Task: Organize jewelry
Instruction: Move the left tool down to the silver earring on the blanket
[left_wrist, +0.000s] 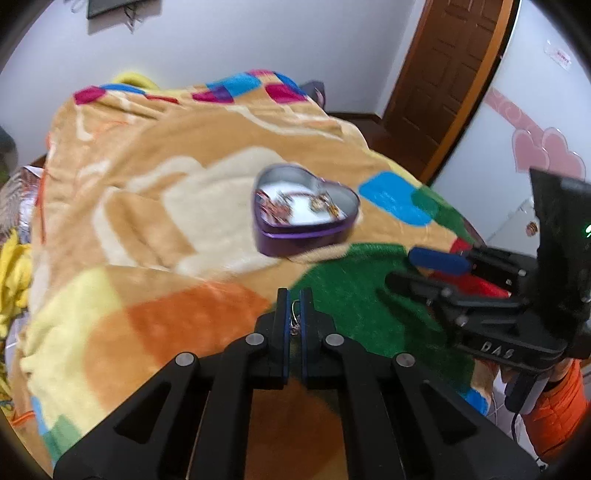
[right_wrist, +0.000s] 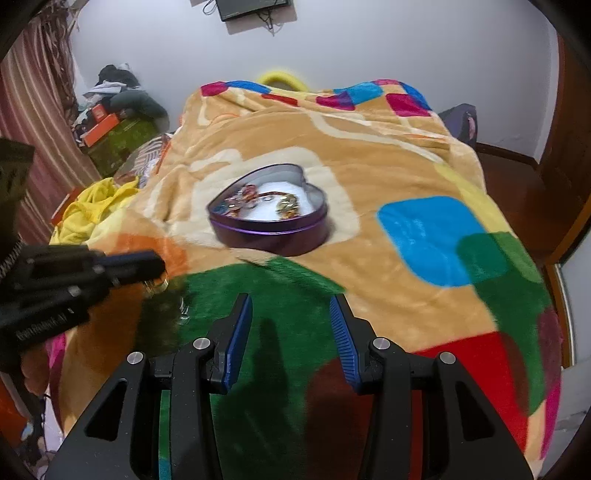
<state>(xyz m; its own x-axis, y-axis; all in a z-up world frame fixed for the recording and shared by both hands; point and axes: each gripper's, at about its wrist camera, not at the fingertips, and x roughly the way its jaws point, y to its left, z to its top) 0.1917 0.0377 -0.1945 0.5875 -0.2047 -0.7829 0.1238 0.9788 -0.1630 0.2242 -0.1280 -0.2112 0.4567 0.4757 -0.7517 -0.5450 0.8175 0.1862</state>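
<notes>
Item: heart-shaped tin (right_wrist: 269, 225), purple metal wall, pale lining, lid off; rests on a plush patchwork blanket (right_wrist: 424, 177) over the bed. Contents: several bright trinkets (right_wrist: 258, 203), blurred, already stowed. In transit: one thin wire earring (left_wrist: 294, 317) with a small dangle, pinched between the nearly closed jaws of the left gripper (left_wrist: 294, 306), short of the tin. Right gripper (right_wrist: 291, 310): jaws spread wide, holding nothing. Judged progress: mostly done; the earring is yet to go in.
</notes>
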